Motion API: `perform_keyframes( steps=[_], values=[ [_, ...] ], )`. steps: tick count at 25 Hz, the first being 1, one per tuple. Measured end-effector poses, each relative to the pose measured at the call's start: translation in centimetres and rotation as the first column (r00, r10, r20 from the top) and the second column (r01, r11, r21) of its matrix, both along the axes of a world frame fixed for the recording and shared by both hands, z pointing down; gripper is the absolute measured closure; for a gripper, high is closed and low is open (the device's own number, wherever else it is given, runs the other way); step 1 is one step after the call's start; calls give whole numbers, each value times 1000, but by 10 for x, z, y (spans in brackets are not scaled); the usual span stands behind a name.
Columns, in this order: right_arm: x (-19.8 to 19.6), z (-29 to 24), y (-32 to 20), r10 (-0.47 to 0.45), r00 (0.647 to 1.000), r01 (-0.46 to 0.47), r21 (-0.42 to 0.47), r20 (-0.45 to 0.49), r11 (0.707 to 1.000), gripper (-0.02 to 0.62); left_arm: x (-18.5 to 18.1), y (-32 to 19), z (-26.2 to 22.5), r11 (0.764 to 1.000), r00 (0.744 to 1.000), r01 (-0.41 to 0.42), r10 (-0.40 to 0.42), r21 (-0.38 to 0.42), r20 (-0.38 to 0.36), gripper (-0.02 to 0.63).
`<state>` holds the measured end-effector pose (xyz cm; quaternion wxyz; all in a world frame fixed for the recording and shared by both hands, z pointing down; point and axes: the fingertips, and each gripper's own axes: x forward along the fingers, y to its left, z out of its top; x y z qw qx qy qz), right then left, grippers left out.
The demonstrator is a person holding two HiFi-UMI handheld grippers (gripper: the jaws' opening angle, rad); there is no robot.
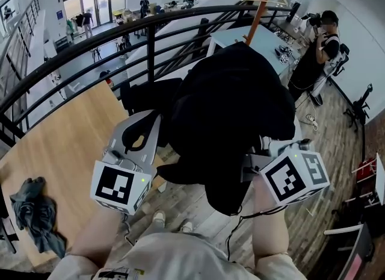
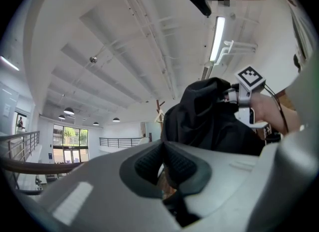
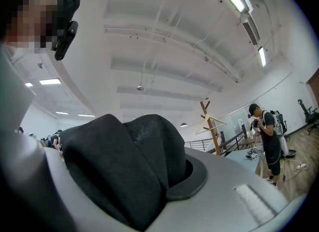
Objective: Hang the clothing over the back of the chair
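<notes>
A black garment (image 1: pixel 228 104) hangs bunched between both grippers, held up over the railing in the head view. At its left edge my left gripper (image 1: pixel 155 122) has its pads (image 2: pixel 179 163) pressed together, with a thin dark strip of the cloth running down between them. My right gripper (image 1: pixel 261 145) is at the right side, its jaws buried in the cloth. In the right gripper view a thick fold of the garment (image 3: pixel 119 166) bulges out from between the jaws. The left gripper view shows the garment (image 2: pixel 209 121) and the right gripper's marker cube (image 2: pixel 249 79). I can make out no chair.
A black metal railing (image 1: pixel 90 47) curves across behind the garment. A wooden table (image 1: pixel 66 146) at the left bears a grey cloth (image 1: pixel 33 212). A wooden coat stand (image 1: pixel 261 2) and a person (image 1: pixel 319 50) with a camera stand at the right. Wood floor lies below.
</notes>
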<state>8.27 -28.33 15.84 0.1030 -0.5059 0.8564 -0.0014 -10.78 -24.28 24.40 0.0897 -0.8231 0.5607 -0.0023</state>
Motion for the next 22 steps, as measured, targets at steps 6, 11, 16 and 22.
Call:
perform_keyframes(
  steps=[6,11,16,22],
  values=[
    [-13,22,-22,-4,999,2,-28,-40,1000,551,-12,-13,20,999,1000,25,-25,-40,6,604],
    [-22,38,-46,-9,998,6,-52,-64,999,551,-18,-30,37,996,999,39,-38,-83,11,604],
    [-39,48,-69,-33,994,28,-48,-105,998,549,-20,-47,46,994,999,37,-37,-101,-1,604],
    [-57,64,-100,-48,984,41,-45,-171,998,546,-24,-71,57,992,999,45,-46,-119,1,604]
  ],
)
